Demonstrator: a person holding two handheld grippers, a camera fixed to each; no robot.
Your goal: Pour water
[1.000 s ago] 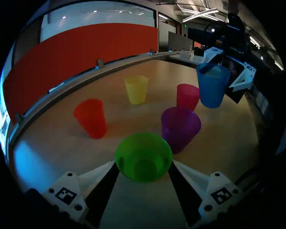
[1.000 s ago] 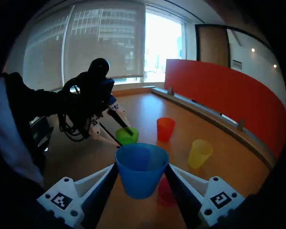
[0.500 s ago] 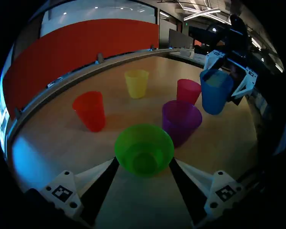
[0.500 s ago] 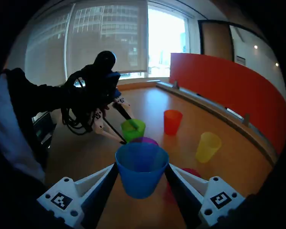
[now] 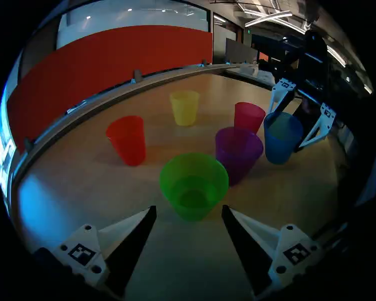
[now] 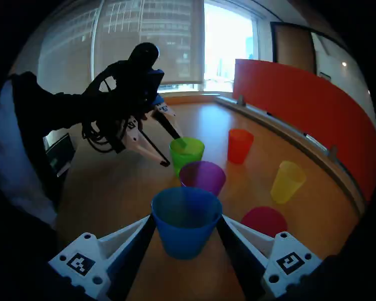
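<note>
A: How is the left gripper point(image 5: 188, 207) set?

B: Its jaws stand wide apart. The green cup point(image 5: 194, 183) stands upright on the table point(image 5: 87, 170) just ahead. Its base is between the fingertips with a gap on each side, so nothing is gripped.

A: And the right gripper point(image 6: 186, 219)?

B: It is clamped on the blue cup point(image 6: 186, 226), with a finger pressing on each side near the rim. In the left gripper view that cup is upright at the far right and looks to rest on the table.

A: What lies around them?

B: In the left gripper view the purple cup point(image 5: 238, 150) is just right of and beyond the green one, with the blue cup close on its right. The pink cup point(image 5: 248, 116) stands behind those two. The yellow cup point(image 5: 184, 107) is farther off, and the red cup point(image 5: 128, 139) is to the left. A red partition point(image 5: 87, 60) runs along the table's far edge.

A: Any water?

B: I cannot tell.
</note>
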